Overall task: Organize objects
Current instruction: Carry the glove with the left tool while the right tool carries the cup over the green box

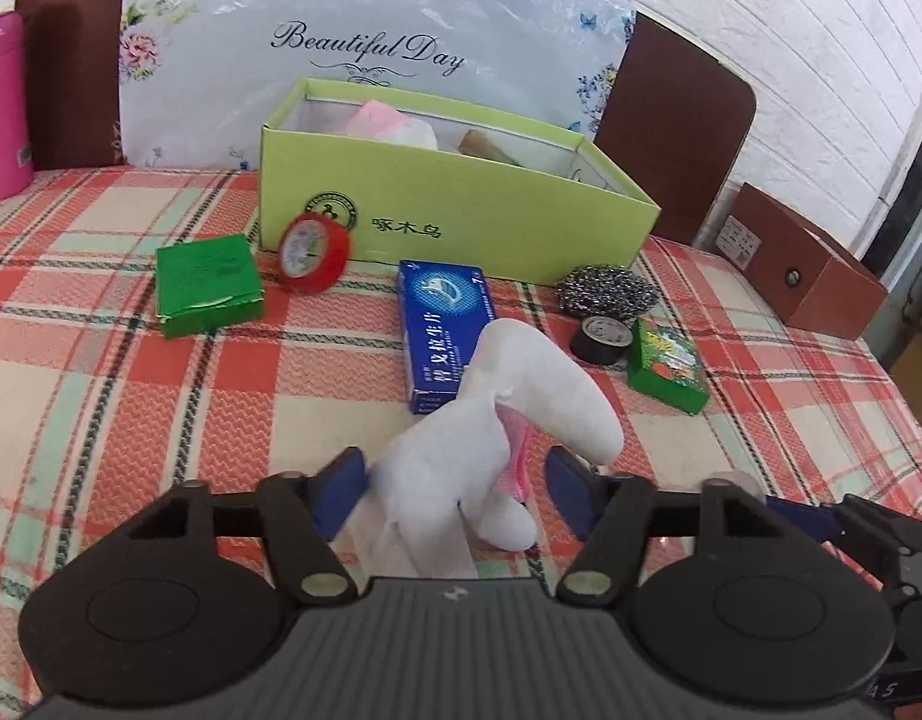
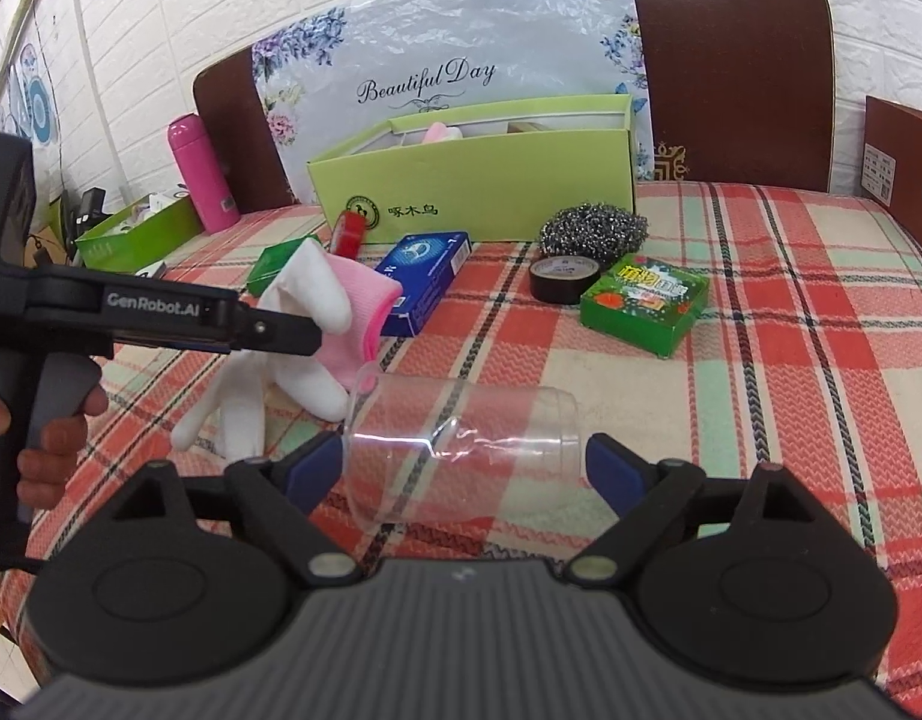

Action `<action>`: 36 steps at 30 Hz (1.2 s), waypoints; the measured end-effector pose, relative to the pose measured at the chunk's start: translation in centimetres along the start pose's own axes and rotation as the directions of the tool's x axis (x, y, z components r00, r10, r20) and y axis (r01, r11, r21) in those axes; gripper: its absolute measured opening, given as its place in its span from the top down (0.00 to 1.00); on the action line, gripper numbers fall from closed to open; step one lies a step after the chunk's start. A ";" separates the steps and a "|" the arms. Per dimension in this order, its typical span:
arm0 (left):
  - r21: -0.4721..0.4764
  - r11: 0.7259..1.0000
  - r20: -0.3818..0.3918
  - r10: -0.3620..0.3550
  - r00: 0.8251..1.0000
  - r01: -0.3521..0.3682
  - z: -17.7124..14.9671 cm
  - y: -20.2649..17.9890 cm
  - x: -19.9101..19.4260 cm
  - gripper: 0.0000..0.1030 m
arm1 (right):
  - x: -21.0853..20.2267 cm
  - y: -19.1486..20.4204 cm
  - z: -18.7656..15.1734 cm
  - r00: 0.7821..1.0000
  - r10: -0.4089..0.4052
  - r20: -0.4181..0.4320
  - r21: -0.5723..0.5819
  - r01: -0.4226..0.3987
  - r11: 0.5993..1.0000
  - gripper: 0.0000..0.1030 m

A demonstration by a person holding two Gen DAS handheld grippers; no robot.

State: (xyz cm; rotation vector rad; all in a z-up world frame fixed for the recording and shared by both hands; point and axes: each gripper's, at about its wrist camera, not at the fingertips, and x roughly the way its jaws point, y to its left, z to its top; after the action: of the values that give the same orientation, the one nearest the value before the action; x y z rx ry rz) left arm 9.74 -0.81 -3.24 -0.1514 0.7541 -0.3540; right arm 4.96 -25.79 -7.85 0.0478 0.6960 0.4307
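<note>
A white glove with a pink cuff (image 1: 461, 438) (image 2: 317, 294) stands bunched on the checked tablecloth between the blue pads of my left gripper (image 1: 455, 480), which is open. Its left pad touches the glove and the right pad stands clear of it. In the right wrist view the left gripper (image 2: 305, 336) shows from the side, crossing in front of the glove. A clear plastic cup (image 2: 461, 450) lies on its side between the pads of my right gripper (image 2: 464, 459), which is open wide with a thin gap on either side. The lime green box (image 1: 461, 210) (image 2: 479, 180) stands behind, holding a few things.
In front of the box lie red tape (image 1: 314, 252), a green box (image 1: 209, 285), a blue carton (image 1: 446, 330), a steel scourer (image 1: 608, 294), black tape (image 1: 605, 339) and a green pack (image 1: 668, 369). A pink bottle (image 2: 200, 174) stands at the left and a brown box (image 1: 803, 264) at the right edge.
</note>
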 end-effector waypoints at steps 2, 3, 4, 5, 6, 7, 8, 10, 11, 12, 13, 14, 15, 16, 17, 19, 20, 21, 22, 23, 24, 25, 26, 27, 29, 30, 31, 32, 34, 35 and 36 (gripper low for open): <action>0.006 1.000 -0.003 0.011 1.000 -0.011 0.0 0.0 0.1 0.45 | 0.2 0.1 0.0 1.000 0.002 -0.006 -0.003 -0.002 1.000 0.13; 0.005 1.000 -0.002 0.018 1.000 -0.018 0.0 0.1 0.2 0.45 | 0.3 0.1 0.1 1.000 0.004 -0.011 -0.004 -0.004 1.000 0.13; 0.000 1.000 -0.004 0.020 1.000 -0.020 0.0 0.2 0.2 0.45 | 0.4 0.1 0.0 1.000 0.006 -0.013 -0.004 -0.006 1.000 0.14; -0.003 1.000 -0.011 0.016 1.000 -0.016 0.0 0.3 0.3 0.46 | 0.5 0.2 0.0 1.000 0.010 -0.016 -0.003 -0.010 1.000 0.16; -0.002 1.000 -0.016 0.009 1.000 -0.009 0.1 0.3 0.4 0.56 | 0.6 0.2 0.0 1.000 0.012 -0.021 -0.001 -0.012 1.000 0.22; 0.003 1.000 -0.025 0.007 1.000 -0.007 0.2 0.2 0.6 0.72 | 0.7 0.2 0.0 1.000 0.015 -0.026 0.003 -0.015 1.000 0.23; 0.008 1.000 -0.038 0.004 0.999 -0.004 0.2 0.2 0.8 0.75 | 0.8 0.2 0.0 0.999 0.018 -0.029 0.007 -0.018 1.000 0.24; 0.016 1.000 -0.054 0.002 0.999 -0.001 0.1 0.1 1.1 0.88 | 0.9 0.2 0.0 0.999 0.016 -0.030 0.005 -0.016 1.000 0.24; 0.020 1.000 -0.058 0.000 0.998 0.001 0.0 0.1 1.2 0.89 | 0.9 0.3 0.0 0.999 0.015 -0.031 0.000 -0.015 1.000 0.25; 0.020 1.000 -0.058 -0.003 0.998 0.004 0.0 0.0 1.1 0.91 | 0.8 0.3 0.0 0.999 0.014 -0.032 -0.003 -0.014 1.000 0.25; 0.019 1.000 -0.057 -0.007 0.998 0.008 0.0 0.0 1.1 0.92 | 0.8 0.3 0.1 0.999 0.013 -0.031 -0.007 -0.013 1.000 0.25; 0.016 1.000 -0.054 -0.013 0.998 0.014 0.1 0.0 0.9 0.92 | 0.8 0.3 0.2 1.000 0.012 -0.029 -0.010 -0.013 1.000 0.25; 0.013 1.000 -0.049 -0.023 0.999 0.023 0.2 -0.1 0.7 0.93 | 0.6 0.3 0.3 1.000 0.011 -0.023 -0.012 -0.011 1.000 0.25; 0.011 0.999 -0.042 -0.031 0.999 0.031 0.4 -0.1 0.4 0.93 | 0.5 0.3 0.6 1.000 0.009 -0.015 -0.012 -0.009 1.000 0.25; 0.009 0.999 -0.033 -0.037 0.999 0.037 0.7 -0.2 0.1 0.93 | 0.3 0.3 1.0 1.000 0.008 -0.003 -0.013 -0.008 1.000 0.25; 0.015 0.999 -0.006 -0.050 0.999 0.050 1.6 -0.4 -0.7 0.93 | -0.1 0.1 1.9 1.000 0.008 0.026 -0.019 -0.007 1.000 0.25; 0.022 0.998 0.006 -0.056 0.998 0.056 2.1 -0.5 -1.0 0.93 | -0.3 0.1 2.4 0.999 0.007 0.041 -0.025 -0.006 1.000 0.25; 0.029 0.998 0.022 -0.062 0.998 0.061 2.9 -0.7 -1.3 0.93 | -0.4 0.1 3.2 0.998 0.005 0.059 -0.035 -0.003 0.999 0.25; 0.035 0.997 0.039 -0.066 0.997 0.064 3.6 -0.8 -1.7 0.93 | -0.5 0.0 3.8 0.997 0.003 0.075 -0.043 0.000 0.999 0.25; 0.039 0.997 0.057 -0.069 0.996 0.067 4.3 -0.9 -2.0 0.93 | -0.6 0.0 4.5 0.996 0.000 0.092 -0.050 0.005 0.999 0.25; 0.042 0.997 0.078 -0.070 0.995 0.067 5.1 -1.0 -2.3 0.93 | -0.8 -0.1 5.4 0.994 -0.004 0.113 -0.059 0.010 0.998 0.25; 0.044 0.997 0.100 -0.069 0.993 0.064 5.9 -1.1 -2.6 0.93 | -0.9 -0.1 6.1 0.991 -0.007 0.133 -0.067 0.016 0.998 0.25; 0.047 0.997 0.120 -0.068 0.990 0.063 6.6 -1.2 -2.9 0.93 | -0.9 -0.2 7.0 0.988 -0.012 0.156 -0.076 0.024 0.997 0.25; 0.047 0.997 0.146 -0.069 0.987 0.062 7.6 -1.2 -3.2 0.93 | -1.0 -0.2 7.8 0.984 -0.019 0.178 -0.083 0.034 0.996 0.25; 0.046 0.997 0.190 -0.068 0.979 0.060 9.4 -1.4 -3.5 0.93 | -0.8 -0.1 9.4 0.975 -0.034 0.221 -0.098 0.057 0.994 0.25; 0.046 0.997 0.210 -0.067 0.975 0.058 10.3 -1.4 -3.6 0.93 | -0.6 -0.2 10.3 0.968 -0.042 0.246 -0.104 0.070 0.992 0.25; 0.044 0.997 0.225 -0.065 0.972 0.057 11.3 -1.4 -3.6 0.93 | -0.3 -0.2 11.2 0.963 -0.050 0.265 -0.108 0.081 0.991 0.25; 0.041 0.998 0.237 -0.063 0.970 0.055 12.1 -1.4 -3.5 0.93 | 0.0 -0.2 12.1 0.958 -0.056 0.281 -0.111 0.091 0.990 0.25; 0.033 0.998 0.256 -0.059 0.965 0.052 13.8 -1.3 -3.1 0.93 | 0.9 -0.4 13.6 0.950 -0.063 0.307 -0.116 0.103 0.988 0.25; 0.029 0.998 0.261 -0.053 0.964 0.048 14.6 -1.3 -2.8 0.93 | 1.6 -0.5 14.3 0.946 -0.070 0.316 -0.117 0.112 0.987 0.25; 0.024 0.999 0.268 -0.044 0.962 0.039 15.5 -1.1 -2.4 0.93 | 2.2 -0.6 14.9 0.943 -0.078 0.323 -0.115 0.121 0.986 0.25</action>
State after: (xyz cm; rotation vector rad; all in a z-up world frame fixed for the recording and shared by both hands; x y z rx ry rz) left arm 18.60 -0.83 9.75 -0.1939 0.4798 -0.3711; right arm 16.09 -23.94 2.21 -0.0443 0.3483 0.3605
